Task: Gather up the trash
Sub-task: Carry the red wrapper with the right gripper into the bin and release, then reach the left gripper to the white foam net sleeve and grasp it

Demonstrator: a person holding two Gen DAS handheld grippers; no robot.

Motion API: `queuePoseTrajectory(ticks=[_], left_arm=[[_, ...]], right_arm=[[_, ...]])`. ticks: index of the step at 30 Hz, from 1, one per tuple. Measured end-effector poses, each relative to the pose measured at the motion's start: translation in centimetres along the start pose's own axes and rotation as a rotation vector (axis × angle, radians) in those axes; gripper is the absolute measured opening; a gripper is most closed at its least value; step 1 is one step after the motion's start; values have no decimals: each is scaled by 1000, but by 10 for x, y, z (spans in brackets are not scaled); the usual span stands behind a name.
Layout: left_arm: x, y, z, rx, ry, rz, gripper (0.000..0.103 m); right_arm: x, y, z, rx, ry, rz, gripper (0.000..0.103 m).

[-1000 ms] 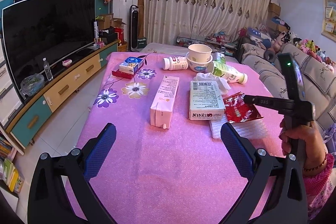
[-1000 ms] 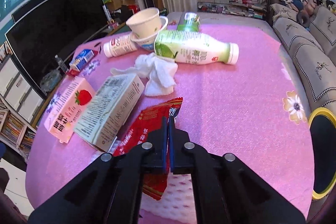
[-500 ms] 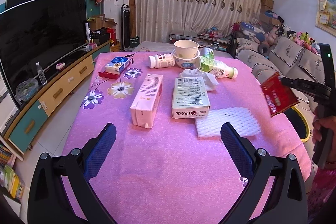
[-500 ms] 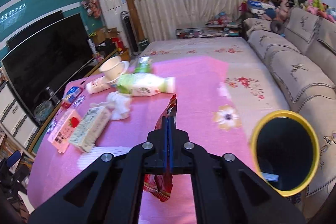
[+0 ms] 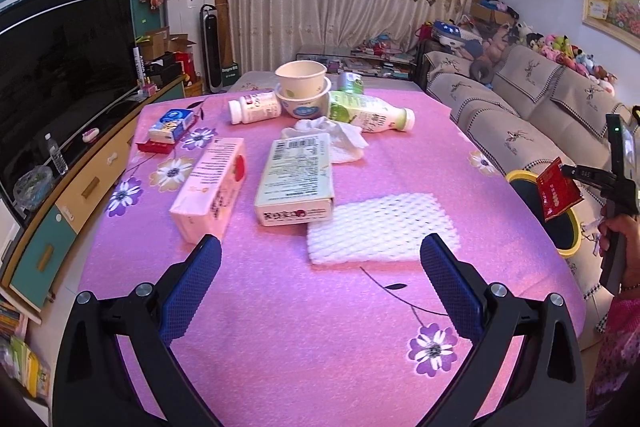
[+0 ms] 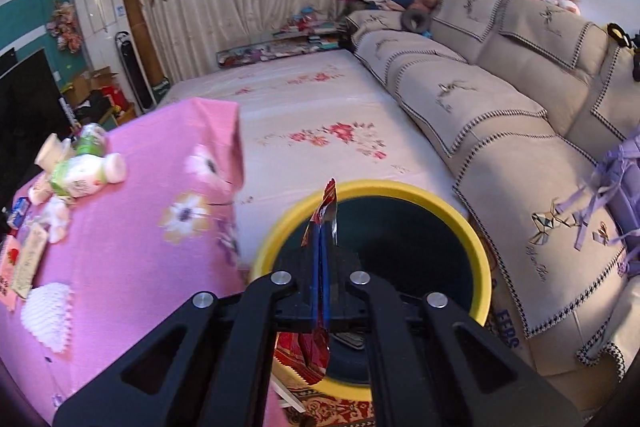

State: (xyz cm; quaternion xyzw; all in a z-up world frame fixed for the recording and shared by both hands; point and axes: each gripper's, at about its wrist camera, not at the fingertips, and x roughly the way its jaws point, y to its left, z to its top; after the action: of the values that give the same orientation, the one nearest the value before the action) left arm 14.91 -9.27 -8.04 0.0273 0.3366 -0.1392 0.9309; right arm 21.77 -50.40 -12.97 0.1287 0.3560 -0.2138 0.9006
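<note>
- Pink table (image 5: 320,307): the near half is bare, with lots of room.
- Yellow-rimmed bin (image 6: 376,193) stands on the floor just past the table's edge.
- Two cartons (image 5: 296,179), two bottles (image 5: 368,113), two stacked cups (image 5: 302,89).
- Left gripper (image 5: 320,255): wide, holding nothing.
- Right gripper (image 6: 322,259): pinching one red wrapper (image 6: 326,207) over the bin.

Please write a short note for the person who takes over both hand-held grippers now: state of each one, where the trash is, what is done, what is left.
Right hand-held gripper: shut on the red wrapper, held over the yellow-rimmed bin beside the table.
Left hand-held gripper: open, empty, above the table.
Done: wrapper lifted off the table.
Left: drop it in; then white foam net, two cartons, tissue, bottles and cups.
</note>
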Motion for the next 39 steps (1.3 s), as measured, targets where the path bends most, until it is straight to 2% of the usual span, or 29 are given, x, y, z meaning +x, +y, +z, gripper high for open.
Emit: queuePoseTrajectory(ticks=[6, 8, 10, 11, 15, 19, 32, 39], left_arm=[[15, -19, 3, 23, 23, -14, 98], [19, -22, 3, 25, 33, -19, 98], [24, -26, 3, 30, 42, -22, 98], [27, -27, 3, 33, 46, -23, 98], [37, -32, 3, 44, 64, -38, 98], [56, -30, 1, 32, 98, -86, 98], [112, -11, -4, 9, 217, -93, 98], [125, -16, -4, -2, 257, -168, 98]], right_arm=[[29, -24, -6, 24, 48, -39, 2], [34, -30, -7, 33, 53, -49, 9], [33, -33, -7, 43, 47, -54, 28], [32, -34, -8, 49, 40, -54, 29], [27, -35, -8, 43, 25, -54, 29], [21, -28, -9, 30, 13, -33, 29], [20, -6, -7, -6, 18, 19, 30], [22, -3, -7, -8, 24, 32, 30]])
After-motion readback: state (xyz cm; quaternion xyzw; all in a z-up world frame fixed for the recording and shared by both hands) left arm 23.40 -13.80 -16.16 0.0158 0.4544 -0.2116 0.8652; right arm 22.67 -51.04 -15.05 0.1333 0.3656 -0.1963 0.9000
